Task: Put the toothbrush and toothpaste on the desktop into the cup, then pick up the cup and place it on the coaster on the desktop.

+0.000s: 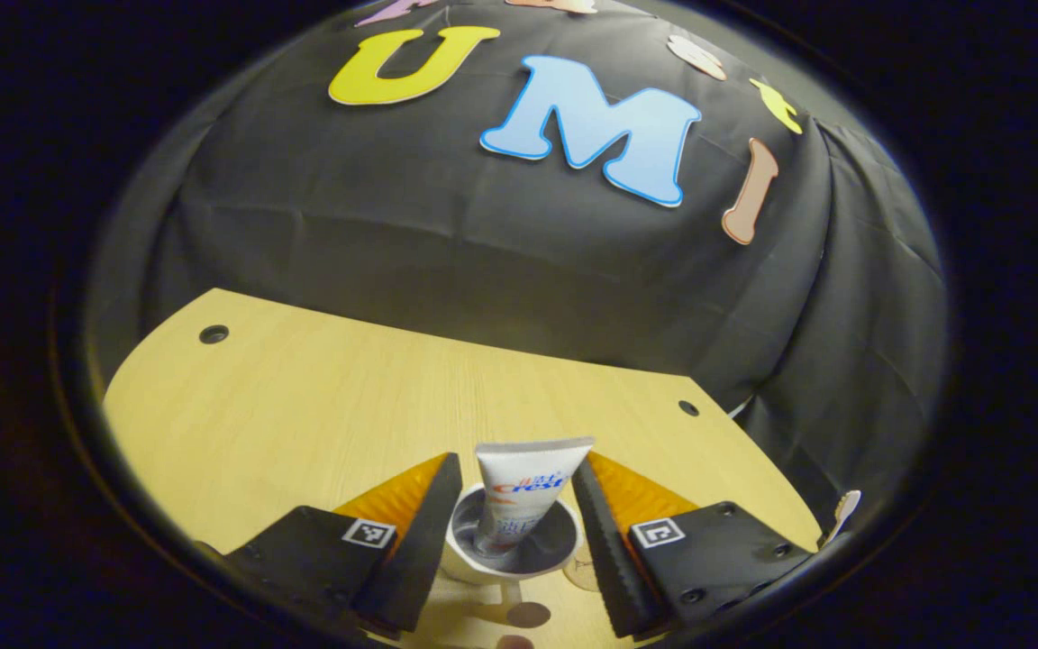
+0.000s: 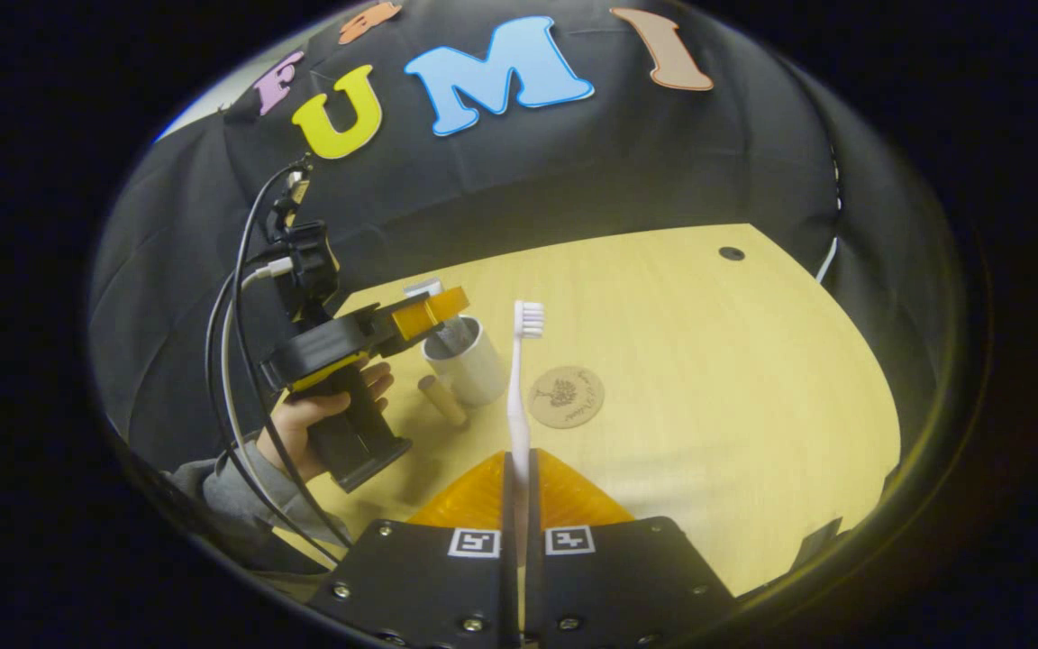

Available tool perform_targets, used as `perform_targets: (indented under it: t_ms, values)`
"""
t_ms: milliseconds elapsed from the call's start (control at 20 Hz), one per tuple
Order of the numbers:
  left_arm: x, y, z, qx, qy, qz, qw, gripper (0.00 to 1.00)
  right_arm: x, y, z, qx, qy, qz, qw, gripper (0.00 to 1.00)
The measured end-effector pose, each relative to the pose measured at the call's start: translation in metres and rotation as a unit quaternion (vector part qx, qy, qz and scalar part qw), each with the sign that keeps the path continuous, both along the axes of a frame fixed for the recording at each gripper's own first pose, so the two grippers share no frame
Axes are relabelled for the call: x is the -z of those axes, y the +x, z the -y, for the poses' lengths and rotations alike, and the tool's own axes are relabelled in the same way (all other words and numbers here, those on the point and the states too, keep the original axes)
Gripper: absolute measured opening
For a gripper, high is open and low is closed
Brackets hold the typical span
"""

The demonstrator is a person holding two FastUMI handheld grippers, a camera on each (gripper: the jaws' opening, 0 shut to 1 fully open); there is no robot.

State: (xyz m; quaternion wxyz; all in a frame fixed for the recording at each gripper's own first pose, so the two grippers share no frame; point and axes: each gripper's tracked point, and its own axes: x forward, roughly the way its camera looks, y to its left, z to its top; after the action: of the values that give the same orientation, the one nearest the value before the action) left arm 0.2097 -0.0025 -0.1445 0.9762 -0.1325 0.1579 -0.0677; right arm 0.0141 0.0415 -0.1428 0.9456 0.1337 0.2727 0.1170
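A white toothpaste tube (image 1: 528,487) stands cap-down in the white cup (image 1: 483,563) on the wooden desktop (image 1: 303,406). My left gripper (image 1: 519,461) is open, one finger on each side of the tube, with a thin gap on the left side. From the right gripper view, the left gripper (image 2: 429,311) hovers over the cup (image 2: 474,370), held by a hand (image 2: 321,406). My right gripper (image 2: 519,460) is shut on the handle of a white toothbrush (image 2: 519,379), which stands upright with its bristles on top. The round coaster (image 2: 566,397) lies flat, just right of the cup.
A short wooden cylinder (image 2: 442,401) lies on the desktop (image 2: 708,361) just left of the cup. Cables (image 2: 240,361) hang from the left gripper. Small dark holes (image 1: 213,334) mark the table's far corners, and the black cloth wall rises right behind its far edge.
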Motion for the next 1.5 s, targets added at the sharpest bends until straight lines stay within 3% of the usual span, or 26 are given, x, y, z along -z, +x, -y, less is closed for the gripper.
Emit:
perform_targets:
  t_ms: [100,650,1000,1500]
  values:
    - [0.0,-0.008,-0.005,-0.001,-0.006,-0.007,1.0,0.86,-0.005,0.003,-0.002,-0.008,-0.002,0.009,1.0,0.04]
    - [-0.021,-0.08,-0.024,-0.011,-0.029,-0.007,0.999,0.86,-0.053,0.053,-0.024,-0.047,0.011,0.074,0.996,0.04]
    - [-0.01,-0.11,-0.054,-0.039,0.024,-0.019,0.999,0.86,-0.089,0.102,-0.053,-0.068,0.021,0.131,0.989,0.04]
    - [0.016,-0.129,-0.083,-0.085,-0.041,-0.071,0.993,0.91,-0.097,0.171,-0.082,-0.076,-0.002,0.199,0.977,0.04]
